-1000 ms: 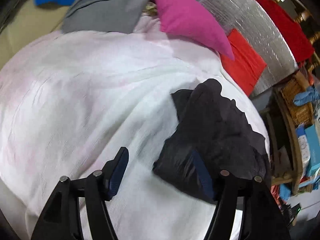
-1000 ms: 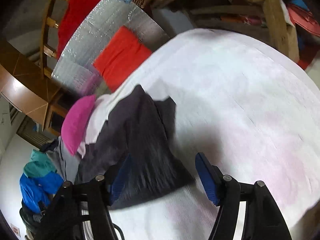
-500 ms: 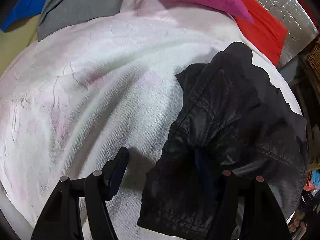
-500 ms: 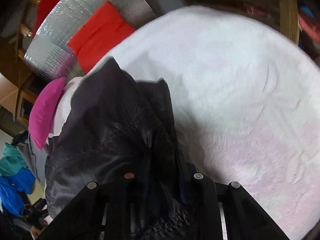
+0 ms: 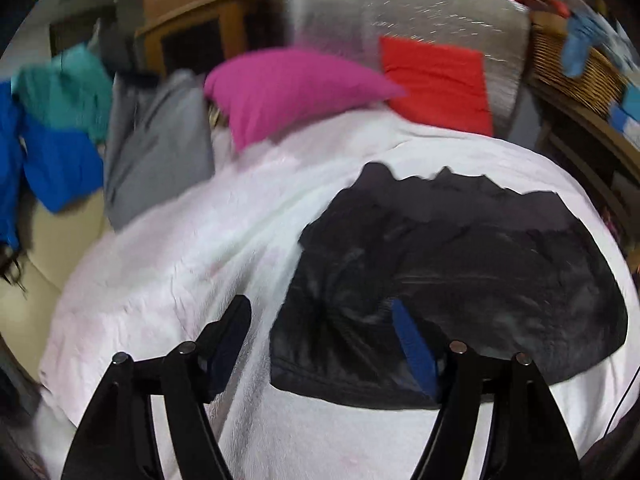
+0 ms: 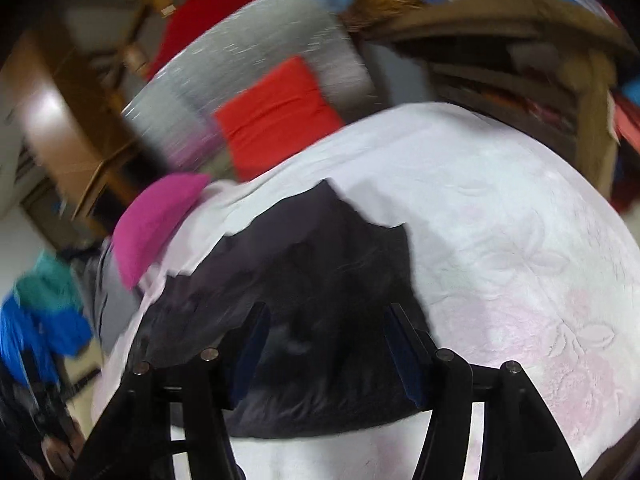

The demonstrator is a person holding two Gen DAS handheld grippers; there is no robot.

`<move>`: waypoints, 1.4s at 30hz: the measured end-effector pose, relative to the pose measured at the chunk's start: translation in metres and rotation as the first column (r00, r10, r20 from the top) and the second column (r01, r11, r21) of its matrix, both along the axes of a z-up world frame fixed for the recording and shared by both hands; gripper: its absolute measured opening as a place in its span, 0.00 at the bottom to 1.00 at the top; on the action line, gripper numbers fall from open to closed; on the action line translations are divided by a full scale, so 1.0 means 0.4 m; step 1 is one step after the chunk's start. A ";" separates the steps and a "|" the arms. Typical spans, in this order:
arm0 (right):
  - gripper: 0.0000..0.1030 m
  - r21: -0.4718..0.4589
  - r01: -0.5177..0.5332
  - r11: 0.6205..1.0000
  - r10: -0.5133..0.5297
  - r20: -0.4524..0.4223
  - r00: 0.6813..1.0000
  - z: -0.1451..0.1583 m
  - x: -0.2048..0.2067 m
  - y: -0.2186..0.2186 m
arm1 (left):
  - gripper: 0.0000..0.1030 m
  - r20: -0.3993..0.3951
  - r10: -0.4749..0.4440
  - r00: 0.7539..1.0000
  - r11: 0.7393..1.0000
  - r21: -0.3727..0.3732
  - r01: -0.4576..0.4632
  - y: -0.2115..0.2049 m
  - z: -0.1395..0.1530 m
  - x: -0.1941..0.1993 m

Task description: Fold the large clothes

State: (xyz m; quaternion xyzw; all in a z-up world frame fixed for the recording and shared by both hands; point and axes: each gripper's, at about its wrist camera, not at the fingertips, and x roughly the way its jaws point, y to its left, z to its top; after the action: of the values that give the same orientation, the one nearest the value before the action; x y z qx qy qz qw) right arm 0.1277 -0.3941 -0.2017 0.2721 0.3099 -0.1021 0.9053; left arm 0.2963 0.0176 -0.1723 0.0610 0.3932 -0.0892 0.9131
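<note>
A black garment (image 5: 460,272) lies crumpled on the white blanket (image 5: 168,264) of the bed, toward the right side in the left wrist view. My left gripper (image 5: 320,332) is open above its left edge, with one finger over the blanket and the other over the cloth. In the right wrist view the same garment (image 6: 320,272) lies under my right gripper (image 6: 326,340), which is open with both fingers over the black cloth. Neither gripper holds anything.
A magenta pillow (image 5: 288,88) and a red cushion (image 5: 436,80) rest at the head of the bed against a silver foil panel (image 5: 400,12). Grey (image 5: 156,148) and blue clothes (image 5: 52,160) lie at the left. A wicker basket (image 5: 572,68) and shelves stand at the right.
My right gripper was shut on the black garment half a second ago and has opened, letting it go. Both grippers have drawn back and tilted up. The garment now lies more spread out.
</note>
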 end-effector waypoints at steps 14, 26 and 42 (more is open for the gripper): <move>0.60 -0.004 -0.113 0.994 0.112 -0.100 0.989 -0.102 0.060 0.116 | 0.74 0.098 -0.033 0.995 0.999 0.035 0.030 -0.071 0.039 -0.102; 0.54 -0.029 -0.180 0.983 0.171 -0.202 0.964 -0.125 0.151 0.091 | 0.74 0.047 -0.038 0.998 0.996 0.085 0.034 -0.118 -0.049 -0.037; 0.76 -0.029 0.052 0.998 -0.057 -0.179 0.982 -0.097 0.467 -0.212 | 0.74 -0.135 0.043 0.990 0.991 0.130 -0.025 -0.057 -0.115 0.365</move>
State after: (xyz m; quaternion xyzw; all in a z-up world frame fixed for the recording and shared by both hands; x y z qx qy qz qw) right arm 0.3145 -0.4790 -0.2404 0.2591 0.3814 -0.1546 0.8738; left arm 0.4423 -0.0050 -0.2181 0.1063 0.4613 -0.0522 0.8793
